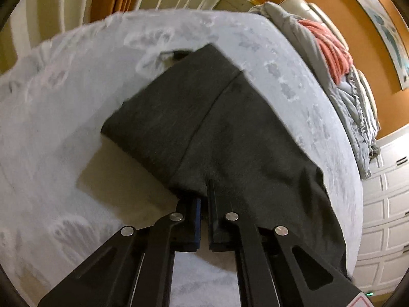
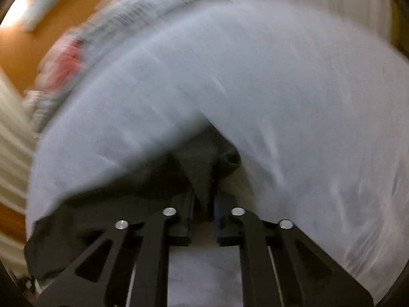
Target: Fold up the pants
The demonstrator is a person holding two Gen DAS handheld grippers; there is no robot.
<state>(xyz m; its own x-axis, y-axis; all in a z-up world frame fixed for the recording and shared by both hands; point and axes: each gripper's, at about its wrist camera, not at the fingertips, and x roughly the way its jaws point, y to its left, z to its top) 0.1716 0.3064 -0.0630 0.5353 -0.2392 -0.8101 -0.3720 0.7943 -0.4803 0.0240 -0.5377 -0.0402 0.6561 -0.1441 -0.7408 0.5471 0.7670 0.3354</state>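
A: Okay, quick status. Where are the pants (image 1: 217,128)?

B: Dark grey pants, lying on the bed (image 1: 64,128), on its pale grey cover. From your left wrist view they look already doubled, one layer over another with a seam line running down the middle, so I'd judge at least one fold is in. The near edge is lifted off the cover where you've got it.

A: And my left gripper (image 1: 204,199)?

B: Your jaws are closed tight, near edge of the cloth pinched between them right at the seam. Cloth drapes off to the side and hangs over the bed's edge.

A: Right gripper (image 2: 204,204)?

B: Blurry view, but your jaws are drawn close together with a bunch of dark fabric (image 2: 202,168) standing up between them. I read that as a grip on another part of the same near edge. The rest trails off low toward one side of that view.

A: So what's left?

B: My guess: you've got both near corners, so the next fold is carrying that edge across to the far end. Not done yet; the far end still lies flat. After that, smoothing. Can't tell whether the layers underneath are lined up.

A: Anything else around?

B: A heaped grey blanket (image 1: 352,102) and a pink cloth (image 1: 329,48) at the head of the bed, well clear. White drawers (image 1: 383,204) beyond, orange wall (image 1: 358,25).
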